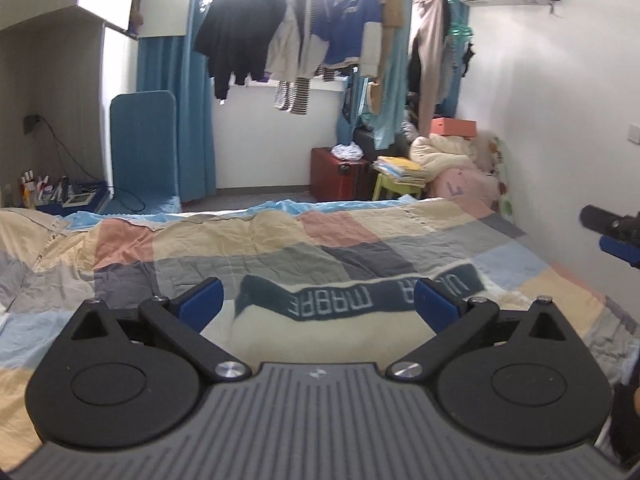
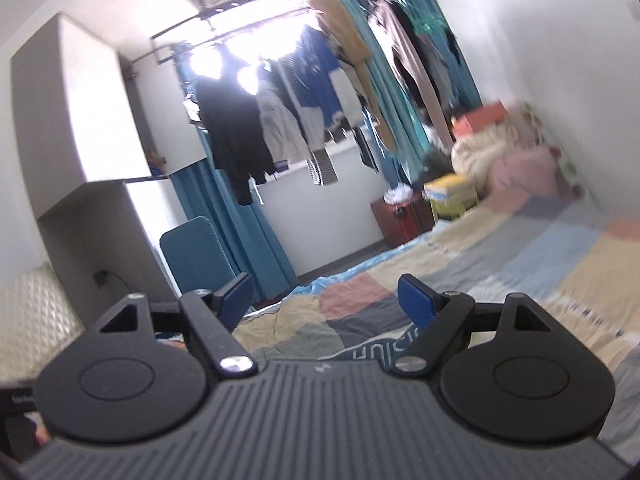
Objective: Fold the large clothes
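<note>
Garment: cream knit garment with dark lettered band (image 1: 352, 312) was laid flat on patchwork-quilted bed (image 1: 280, 240), near | left tool (image 1: 319, 299) held apart above it, presumably for grasping | right tool (image 2: 326, 296) apart, empty.

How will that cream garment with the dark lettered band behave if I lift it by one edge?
Probably floppy: the cream garment lies slack on the patchwork quilt. It looks thick, so likely heavy enough to sag. The wrinkled quilt may drag along.

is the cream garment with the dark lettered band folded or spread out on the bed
Cannot tell. The cream garment lies flat on the patchwork quilt, lettered band showing, but the left gripper hides most of it.
</note>
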`<state>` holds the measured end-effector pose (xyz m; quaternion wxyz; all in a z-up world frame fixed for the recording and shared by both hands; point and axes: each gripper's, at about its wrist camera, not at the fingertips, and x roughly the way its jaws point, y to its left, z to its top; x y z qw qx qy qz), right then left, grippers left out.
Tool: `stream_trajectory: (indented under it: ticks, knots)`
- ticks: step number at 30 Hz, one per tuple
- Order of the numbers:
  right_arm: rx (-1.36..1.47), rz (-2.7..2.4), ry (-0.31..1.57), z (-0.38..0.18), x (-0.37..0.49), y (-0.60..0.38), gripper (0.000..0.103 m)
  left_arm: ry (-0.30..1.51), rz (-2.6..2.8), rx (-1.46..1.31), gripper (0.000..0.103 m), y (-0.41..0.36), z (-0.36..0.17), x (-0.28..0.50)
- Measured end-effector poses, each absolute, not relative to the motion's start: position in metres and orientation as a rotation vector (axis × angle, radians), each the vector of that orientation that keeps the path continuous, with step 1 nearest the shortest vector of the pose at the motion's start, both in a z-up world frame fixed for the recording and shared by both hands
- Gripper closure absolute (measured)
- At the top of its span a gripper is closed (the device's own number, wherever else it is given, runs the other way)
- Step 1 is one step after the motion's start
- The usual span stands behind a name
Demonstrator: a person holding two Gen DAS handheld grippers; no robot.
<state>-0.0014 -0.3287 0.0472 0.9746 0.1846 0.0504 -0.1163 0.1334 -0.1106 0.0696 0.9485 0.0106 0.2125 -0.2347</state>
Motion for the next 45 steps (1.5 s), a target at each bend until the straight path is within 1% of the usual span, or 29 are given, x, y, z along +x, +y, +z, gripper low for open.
stream_trajectory:
  ticks: [3, 8, 17, 23, 31, 36, 45]
  knots:
    - [0.289, -0.243, 0.114, 0.047, -0.015, -0.313, 0.021, 0.428, -0.497, 0.025, 0.000, -0.106, 0.068, 0.109]
    - [0.228, -0.232, 0.155, 0.040, -0.032, -0.296, 0.021, 0.412, -0.489, 0.043, 0.000, -0.097, 0.059, 0.075]
    - [0.204, -0.223, 0.212, 0.019, -0.041, -0.276, 0.021, 0.416, -0.500, 0.088, 0.000, -0.089, 0.034, 0.050]
    - [0.207, -0.239, 0.264, 0.000, -0.039, -0.270, 0.022, 0.409, -0.485, 0.127, 0.000, -0.090, 0.016, 0.044]
    - [0.220, -0.250, 0.293, -0.020, -0.041, -0.266, 0.022, 0.455, -0.478, 0.108, 0.000, -0.083, -0.004, 0.051]
    - [0.161, -0.252, 0.302, -0.028, -0.039, -0.255, 0.022, 0.457, -0.468, 0.087, 0.000, -0.079, -0.007, 0.055]
    - [0.171, -0.250, 0.320, -0.032, -0.035, -0.255, 0.022, 0.488, -0.457, 0.069, 0.000, -0.075, -0.021, 0.061]
